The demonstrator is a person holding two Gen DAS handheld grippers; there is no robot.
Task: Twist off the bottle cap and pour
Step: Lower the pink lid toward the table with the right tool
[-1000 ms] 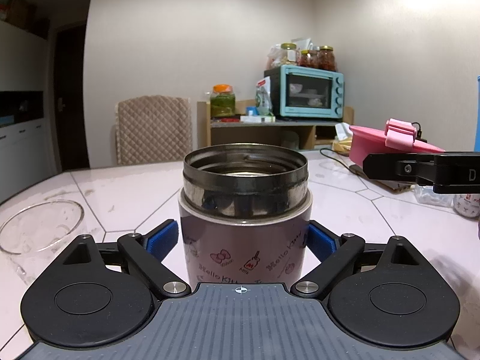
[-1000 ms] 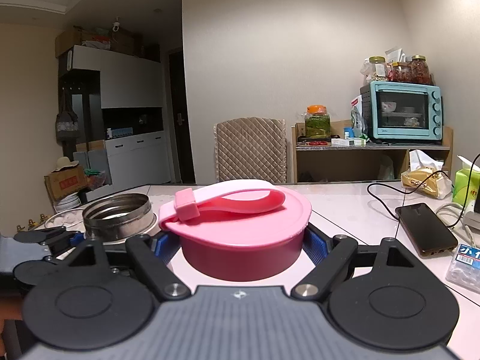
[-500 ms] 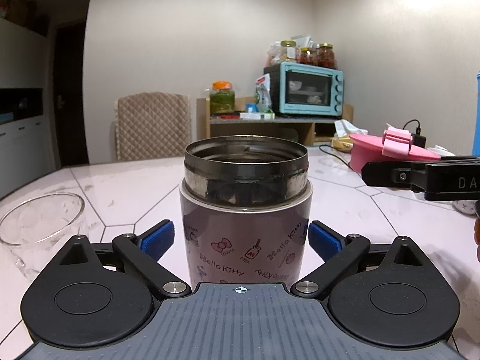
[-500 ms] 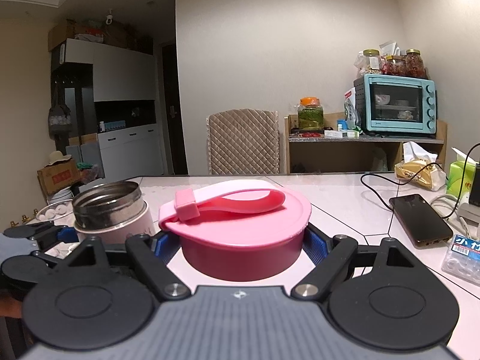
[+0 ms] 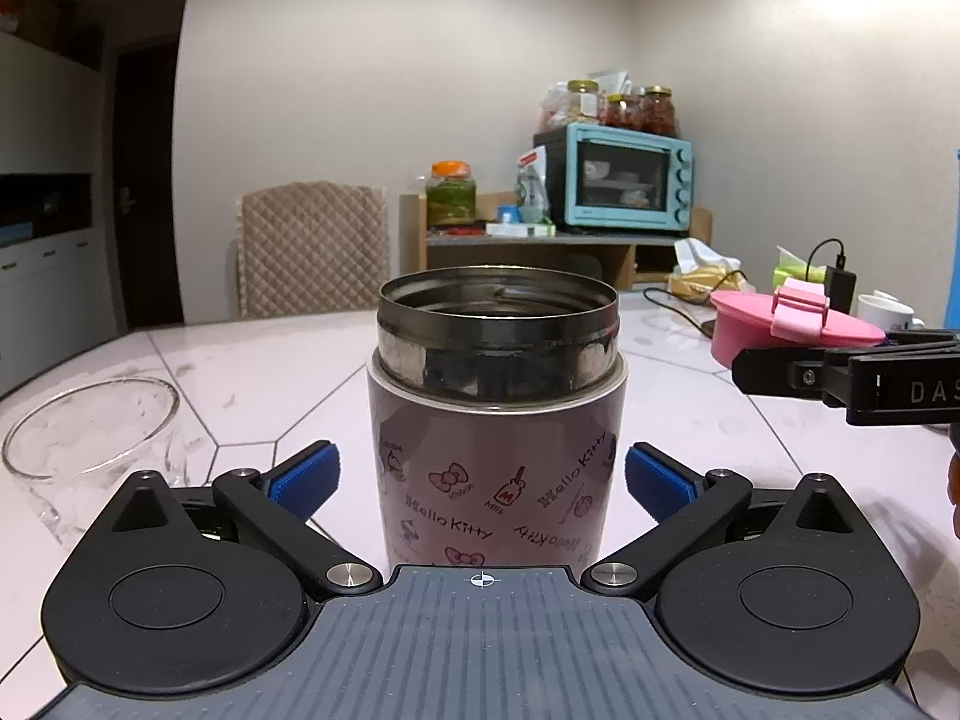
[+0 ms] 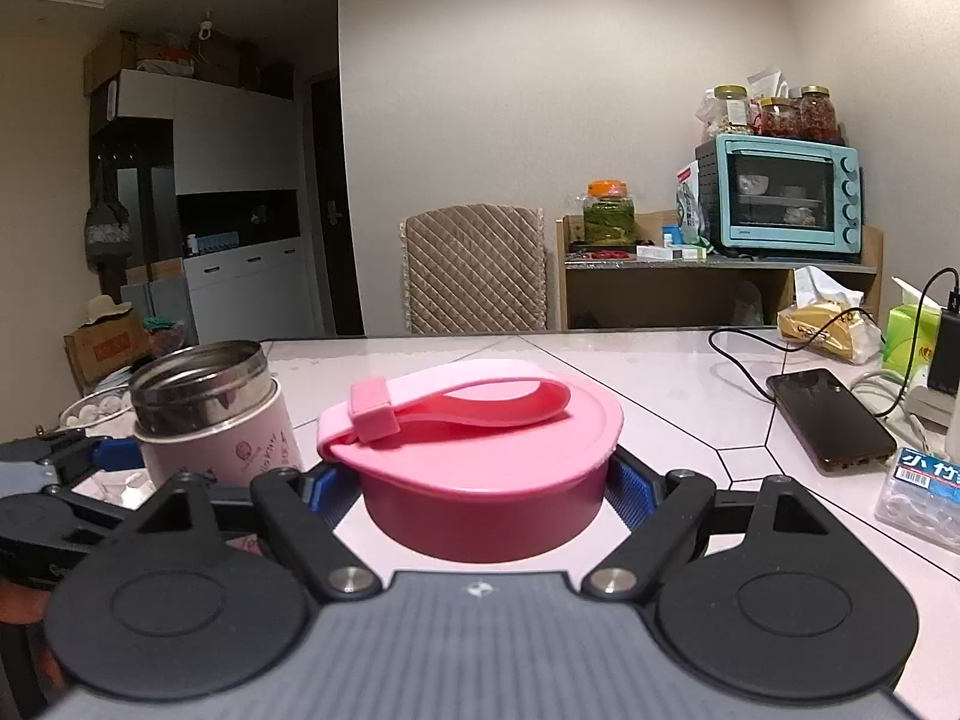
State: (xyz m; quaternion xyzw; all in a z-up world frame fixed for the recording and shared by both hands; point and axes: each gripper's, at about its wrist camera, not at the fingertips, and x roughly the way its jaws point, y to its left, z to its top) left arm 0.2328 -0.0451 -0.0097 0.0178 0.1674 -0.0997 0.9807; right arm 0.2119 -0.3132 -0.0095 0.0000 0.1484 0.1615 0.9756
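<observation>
Pink, cartoon-printed steel vacuum bottle [image 5: 497, 456] stands upright on the white hexagon-tiled counter [image 5: 252, 372], its wide metal mouth uncapped. It sits between the blue pads of the left gripper [image 5: 482, 474], whose jaws are spread with a visible gap on each side of the bottle wall, so nothing is grasped there. In the right wrist view the same bottle [image 6: 210, 414] appears at the left, with the left gripper [image 6: 90, 456] around its base.

The right gripper [image 6: 480, 483] is clenched on the round pink screw cap with a looped silicone strap [image 6: 480, 450], both blue pads pressed against its rim; whether the cap touches the counter cannot be told. From the left wrist view this cap [image 5: 792, 330] lies to the right of the bottle, well apart from it.

A clear glass bowl [image 5: 90, 444] holding pale lumps stands just left of the left gripper. Further right on the counter lie a black phone [image 6: 831, 414] with a cable. Beyond the counter stand a quilted beige chair back [image 6: 474, 270] and a turquoise toaster oven [image 6: 780, 192] on a wooden shelf.
</observation>
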